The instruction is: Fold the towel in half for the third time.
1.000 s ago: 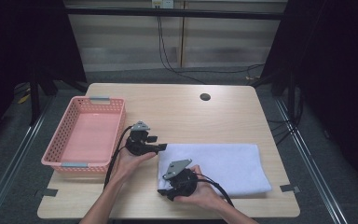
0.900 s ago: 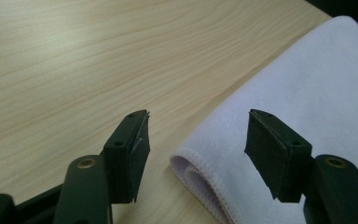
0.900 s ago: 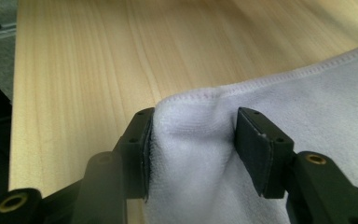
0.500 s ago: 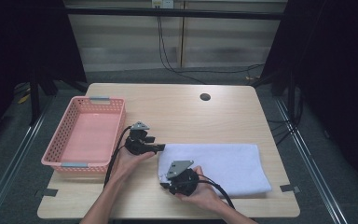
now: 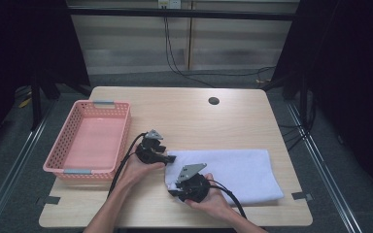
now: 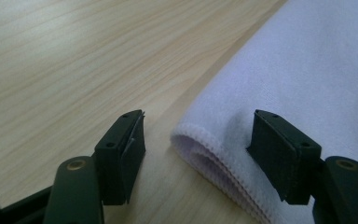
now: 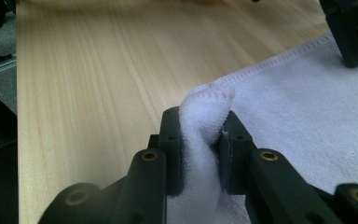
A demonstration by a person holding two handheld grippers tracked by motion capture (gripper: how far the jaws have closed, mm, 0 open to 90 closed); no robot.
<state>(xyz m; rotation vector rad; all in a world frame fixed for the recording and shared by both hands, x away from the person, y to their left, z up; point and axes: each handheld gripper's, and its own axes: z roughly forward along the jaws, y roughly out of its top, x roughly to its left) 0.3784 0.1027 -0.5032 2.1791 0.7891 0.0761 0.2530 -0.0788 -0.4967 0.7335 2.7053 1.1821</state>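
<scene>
White folded terry-cloth towel point(image 5: 228, 172) lies flat on the pale wooden worktop point(image 5: 184, 114), to the right of a pink perforated plastic basket point(image 5: 88, 141). My right gripper point(image 7: 200, 154), its jaws having just been closing, now pinches the towel's near-left corner, the fabric bunched up between the pads. My left gripper point(image 6: 198, 149) stands released at the far-left corner, one jaw over the cloth, the other over bare wood, the hemmed edge between them unpressed.

Basket point(image 5: 88, 142): on table point(image 5: 189, 116), at 9 o'clock.
Towel point(image 5: 233, 172): on table, at 4 o'clock, right of basket.
</scene>
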